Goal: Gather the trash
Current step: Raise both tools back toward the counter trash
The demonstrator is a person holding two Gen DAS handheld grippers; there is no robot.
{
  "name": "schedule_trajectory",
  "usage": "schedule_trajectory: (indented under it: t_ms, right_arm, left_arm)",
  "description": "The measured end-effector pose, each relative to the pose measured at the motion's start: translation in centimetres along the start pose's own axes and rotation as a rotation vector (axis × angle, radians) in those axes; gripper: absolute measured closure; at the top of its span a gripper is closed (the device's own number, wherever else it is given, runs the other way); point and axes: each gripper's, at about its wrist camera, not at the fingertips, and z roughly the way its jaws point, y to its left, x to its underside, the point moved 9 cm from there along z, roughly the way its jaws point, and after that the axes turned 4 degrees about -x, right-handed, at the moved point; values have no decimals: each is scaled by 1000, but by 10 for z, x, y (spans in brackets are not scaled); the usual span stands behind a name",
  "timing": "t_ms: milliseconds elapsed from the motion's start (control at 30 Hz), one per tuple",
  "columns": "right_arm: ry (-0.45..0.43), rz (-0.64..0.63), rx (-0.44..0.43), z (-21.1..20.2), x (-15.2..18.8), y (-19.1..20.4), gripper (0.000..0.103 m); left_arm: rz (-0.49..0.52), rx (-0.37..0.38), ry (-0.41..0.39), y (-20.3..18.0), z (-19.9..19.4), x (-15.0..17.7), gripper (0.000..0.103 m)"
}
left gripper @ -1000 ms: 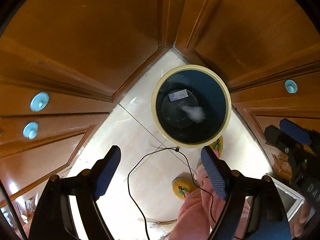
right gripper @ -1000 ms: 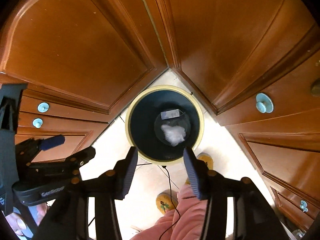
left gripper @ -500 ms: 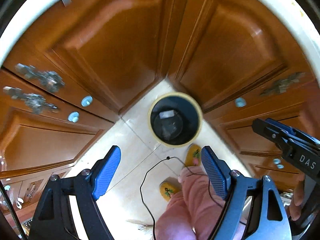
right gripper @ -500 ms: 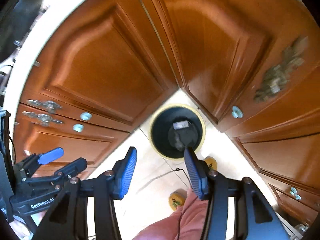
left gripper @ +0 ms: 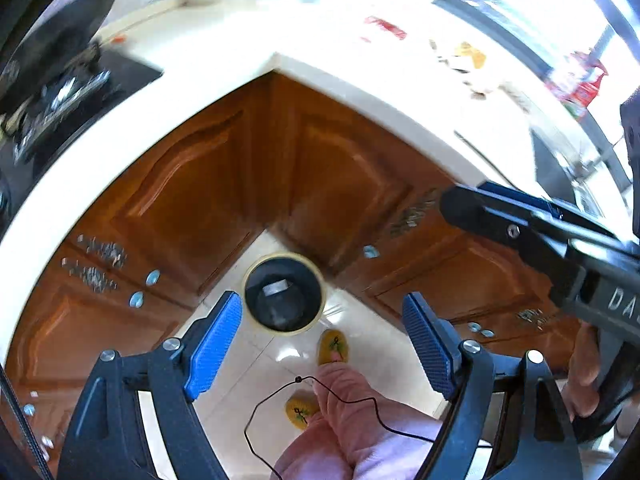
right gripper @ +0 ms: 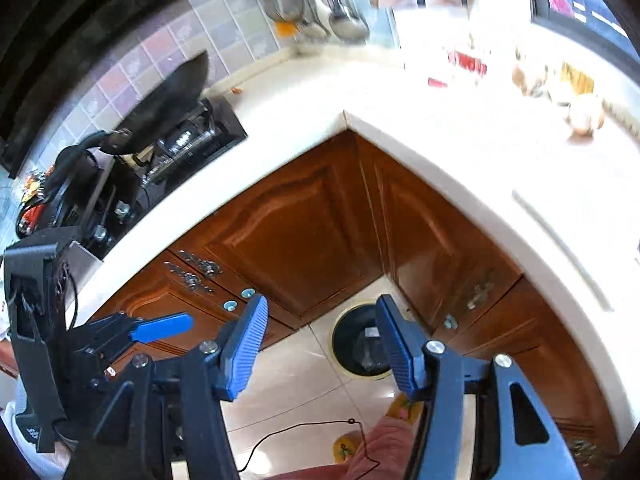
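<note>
You've got a white counter (right gripper: 312, 120) wrapping the corner, brown wooden cabinet doors (right gripper: 296, 236) below it at center frame. Black stove (right gripper: 188, 140) with a dark pan (right gripper: 176, 92) upper left. Yellow slippers (left gripper: 333, 346) on the pale tiled floor (left gripper: 276, 352), bottom center.

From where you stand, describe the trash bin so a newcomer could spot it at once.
Find the inner corner where the two runs of brown wooden cabinets meet under the white countertop. On the pale tiled floor in that corner stands the trash bin. It is the only round thing there: a dark, open tub with a cream rim, just beyond the yellow slippers.
</note>
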Motion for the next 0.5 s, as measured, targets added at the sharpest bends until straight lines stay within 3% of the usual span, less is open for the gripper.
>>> schedule_trajectory:
  t_ms: [133,400,500]
  right_arm:
    - [-44,30,27,-40,-10,-11,47]
    - [-177,100,137,-118,-25,-50,47]
    - [-183,121,183,-136,-33,-69,47]
  left_arm:
    - [76,28,-14,-27,-19,-8,22]
    - [78,151,-73,-68,-54,-43,22]
    - [58,175,-77,-77,-63,-58,12]
